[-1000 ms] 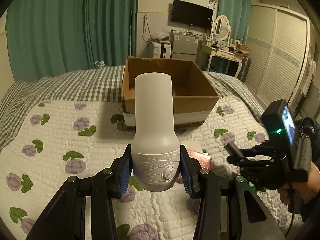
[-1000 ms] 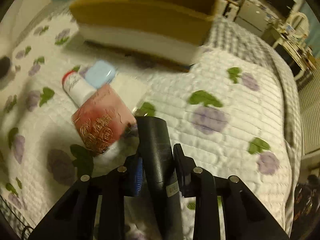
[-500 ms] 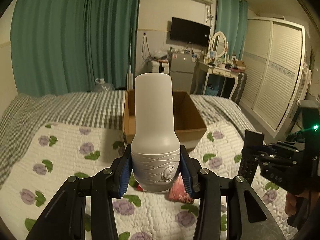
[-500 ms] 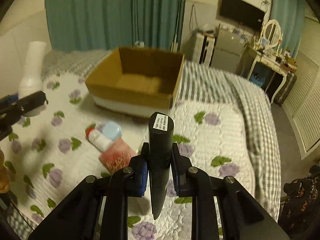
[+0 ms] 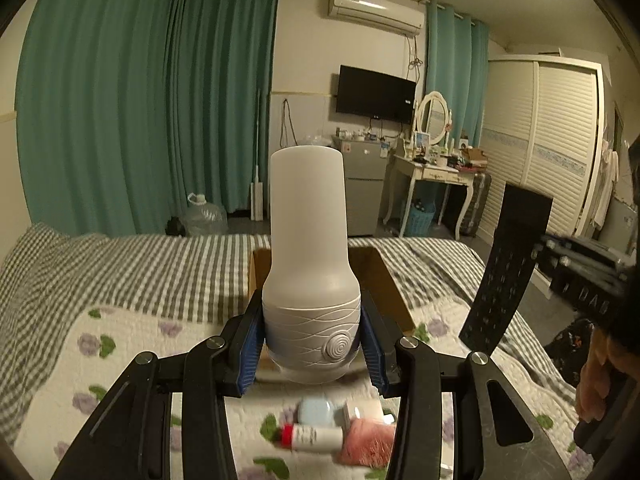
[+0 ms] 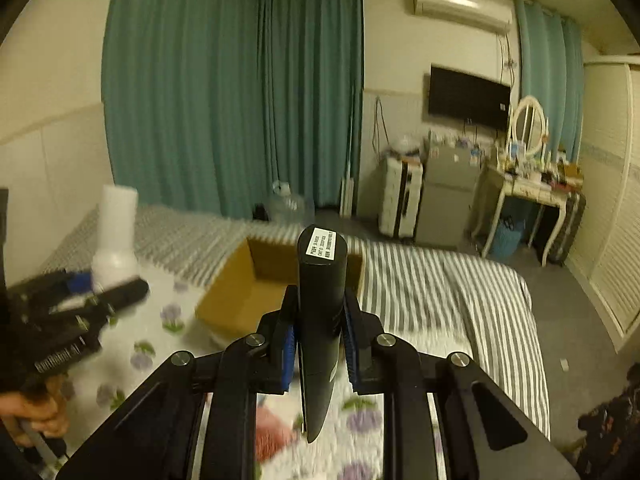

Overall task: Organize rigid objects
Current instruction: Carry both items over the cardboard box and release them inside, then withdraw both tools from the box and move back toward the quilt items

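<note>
My left gripper is shut on a white bottle-shaped device, held upright above the quilt. My right gripper is shut on a black remote control, its end with a white label pointing up. The remote control also shows at the right of the left wrist view, and the white device at the left of the right wrist view. An open cardboard box sits on the bed ahead of both grippers, partly hidden behind the held things.
On the floral quilt below lie a light blue case, a red-capped white tube and a pink patterned box. A checked blanket covers the far bed. Green curtains, a dresser and a wardrobe stand beyond.
Both grippers rose from the quilt with their objects. The right gripper tilted up from looking down at the bed, and the remote now stands upright in it.
</note>
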`<state>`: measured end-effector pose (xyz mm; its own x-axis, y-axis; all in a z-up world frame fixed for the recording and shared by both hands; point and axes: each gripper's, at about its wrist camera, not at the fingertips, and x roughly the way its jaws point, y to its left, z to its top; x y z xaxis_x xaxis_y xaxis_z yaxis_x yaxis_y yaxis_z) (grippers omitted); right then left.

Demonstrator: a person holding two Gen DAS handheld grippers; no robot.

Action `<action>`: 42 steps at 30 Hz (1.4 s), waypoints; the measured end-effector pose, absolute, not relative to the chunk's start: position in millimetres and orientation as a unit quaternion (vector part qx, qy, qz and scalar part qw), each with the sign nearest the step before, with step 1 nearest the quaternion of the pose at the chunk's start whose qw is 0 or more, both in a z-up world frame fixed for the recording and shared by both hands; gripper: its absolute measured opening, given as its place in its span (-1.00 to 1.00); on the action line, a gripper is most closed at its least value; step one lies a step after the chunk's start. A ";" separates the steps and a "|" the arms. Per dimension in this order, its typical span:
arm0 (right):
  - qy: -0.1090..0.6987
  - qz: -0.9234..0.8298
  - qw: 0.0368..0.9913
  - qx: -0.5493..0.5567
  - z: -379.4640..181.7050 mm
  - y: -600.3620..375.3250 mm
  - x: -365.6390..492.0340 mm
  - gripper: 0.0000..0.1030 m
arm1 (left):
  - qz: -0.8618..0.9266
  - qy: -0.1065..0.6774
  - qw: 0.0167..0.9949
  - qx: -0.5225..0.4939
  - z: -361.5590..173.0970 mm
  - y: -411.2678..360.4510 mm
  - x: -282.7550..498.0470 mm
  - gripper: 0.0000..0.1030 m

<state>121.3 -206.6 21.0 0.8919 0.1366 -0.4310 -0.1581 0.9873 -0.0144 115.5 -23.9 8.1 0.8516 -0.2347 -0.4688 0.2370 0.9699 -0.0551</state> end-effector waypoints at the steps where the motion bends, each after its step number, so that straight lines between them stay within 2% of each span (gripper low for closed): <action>1: 0.209 0.077 0.975 -0.023 25.6 -204.9 126.7 -0.62 | -0.121 0.242 0.963 0.003 8.5 -23.9 121.5 -0.14; 7: 0.162 0.079 0.983 -0.016 41.6 -196.0 162.1 -0.62 | -0.112 0.238 0.965 0.009 4.1 -26.4 167.5 -0.14; 12: 0.166 0.081 0.983 -0.020 26.4 -192.9 198.5 -0.62 | -0.108 0.243 0.964 0.013 -12.3 -31.7 205.9 -0.14; 30: 0.345 0.111 0.932 -0.002 -121.4 -195.4 319.3 -0.62 | -0.106 0.360 0.926 0.030 -128.7 -58.4 288.1 -0.14; 39: 0.354 0.086 0.931 -0.010 -140.1 -203.6 332.7 -0.60 | -0.089 0.362 0.927 0.033 -134.8 -61.1 291.4 -0.04; 40: 0.354 0.085 0.931 -0.013 -139.3 -202.6 334.6 -0.58 | -0.088 0.362 0.927 0.030 -131.6 -59.7 292.8 -0.02; 41: 0.353 0.086 0.932 -0.017 -138.2 -202.1 333.6 -0.48 | -0.085 0.361 0.928 0.026 -128.2 -58.4 291.7 -0.02; 42: 0.351 0.088 0.932 -0.018 -136.1 -202.0 332.4 -0.25 | -0.083 0.358 0.929 0.024 -124.2 -56.5 292.3 -0.02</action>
<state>332.4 -202.0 -136.1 0.7388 0.1510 -0.6568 -0.1763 0.9839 0.0279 292.3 -56.5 -124.2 0.7290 -0.1381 -0.6704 0.1721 0.9849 -0.0157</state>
